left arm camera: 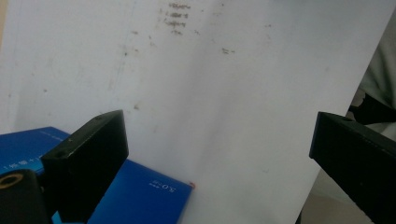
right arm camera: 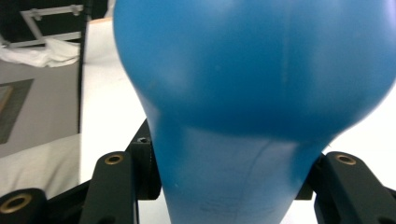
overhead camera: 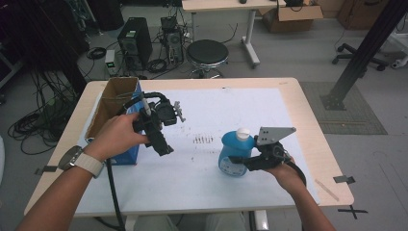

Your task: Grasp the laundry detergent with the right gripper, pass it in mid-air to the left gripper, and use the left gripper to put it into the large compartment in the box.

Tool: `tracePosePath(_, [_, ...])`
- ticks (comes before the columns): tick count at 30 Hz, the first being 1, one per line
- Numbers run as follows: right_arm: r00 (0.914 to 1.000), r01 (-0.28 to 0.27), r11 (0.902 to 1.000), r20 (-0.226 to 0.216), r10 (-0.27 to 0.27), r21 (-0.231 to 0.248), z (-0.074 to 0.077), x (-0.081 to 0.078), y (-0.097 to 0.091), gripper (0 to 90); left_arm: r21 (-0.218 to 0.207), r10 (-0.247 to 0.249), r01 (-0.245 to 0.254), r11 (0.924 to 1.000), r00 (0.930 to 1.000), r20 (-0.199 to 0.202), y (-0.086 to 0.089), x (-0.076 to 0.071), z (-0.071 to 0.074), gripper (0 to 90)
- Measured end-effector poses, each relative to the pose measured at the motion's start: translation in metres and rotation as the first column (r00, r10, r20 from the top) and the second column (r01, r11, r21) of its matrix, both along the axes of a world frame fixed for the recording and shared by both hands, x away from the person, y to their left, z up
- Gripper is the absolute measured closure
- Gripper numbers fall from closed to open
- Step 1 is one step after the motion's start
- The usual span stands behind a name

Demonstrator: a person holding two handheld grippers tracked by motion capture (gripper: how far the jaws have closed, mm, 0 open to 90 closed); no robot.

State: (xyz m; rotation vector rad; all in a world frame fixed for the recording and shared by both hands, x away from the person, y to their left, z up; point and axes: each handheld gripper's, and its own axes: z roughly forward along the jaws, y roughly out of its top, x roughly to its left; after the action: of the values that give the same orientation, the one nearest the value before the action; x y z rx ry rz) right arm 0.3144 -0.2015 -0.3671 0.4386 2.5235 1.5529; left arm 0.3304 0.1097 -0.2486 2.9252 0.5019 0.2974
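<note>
A blue plastic bottle [overhead camera: 231, 150] with a white cap [overhead camera: 243, 134] stands on the white sheet at the table's right middle. My right gripper [overhead camera: 242, 161] is shut on its lower body from the right side. In the right gripper view the bottle [right arm camera: 252, 70] bulges wide above the black jaws of my right gripper [right arm camera: 229, 163], which press on its narrower part from both sides. My left gripper [overhead camera: 161, 143] hangs above the sheet at the left, beside a blue box. In the left gripper view my left gripper [left arm camera: 217, 135] is open, with bare sheet between its jaws.
An open blue box [overhead camera: 113, 103] with a brown cardboard inside stands at the table's left edge, and its blue corner [left arm camera: 140, 191] lies under the left jaw. The white sheet [overhead camera: 216, 110] covers most of the wooden table. Beyond the table are a black stool [overhead camera: 207, 53], computer towers [overhead camera: 135, 41] and cables.
</note>
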Motion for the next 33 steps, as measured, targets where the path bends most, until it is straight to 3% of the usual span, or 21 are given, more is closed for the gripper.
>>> tracePosePath(5, [0.9989, -0.046, 0.9989, -0.006, 0.046, 0.006, 0.009, -0.001, 0.001, 44.3, 0.002, -0.029, 0.029, 0.9996, 0.9996, 0.007, -0.007, -0.007, 0.006, 5.1])
tracePosePath(6, [0.9971, -0.075, 0.9971, -0.011, 0.075, 0.005, 0.014, 0.000, 0.002, 44.3, -0.007, -0.039, 0.039, 0.9992, 0.9992, 0.012, -0.010, -0.009, 0.010, 5.0])
tracePosePath(15, [0.9897, -0.142, 0.9899, -0.025, 0.141, -0.012, 0.024, 0.000, 0.006, 44.2, -0.004, -0.087, 0.087, 0.9962, 0.9961, 0.016, -0.022, -0.021, 0.023, 5.0])
tracePosePath(21, [0.9775, -0.210, 0.9774, -0.029, 0.209, -0.029, 0.030, -0.002, 0.013, 44.3, -0.042, -0.136, 0.135, 0.9899, 0.9907, -0.010, -0.029, -0.028, 0.033, 5.0])
tracePosePath(22, [0.9723, -0.233, 0.9718, -0.029, 0.232, -0.036, 0.031, -0.002, 0.017, 44.3, -0.042, -0.149, 0.149, 0.9880, 0.9887, -0.015, -0.031, -0.031, 0.035, 5.0])
tracePosePath(33, [0.9547, -0.298, 0.9535, -0.021, 0.297, -0.047, 0.037, -0.002, 0.037, 44.3, -0.031, -0.172, 0.171, 0.9847, 0.9845, -0.034, -0.036, -0.037, 0.044, 5.0])
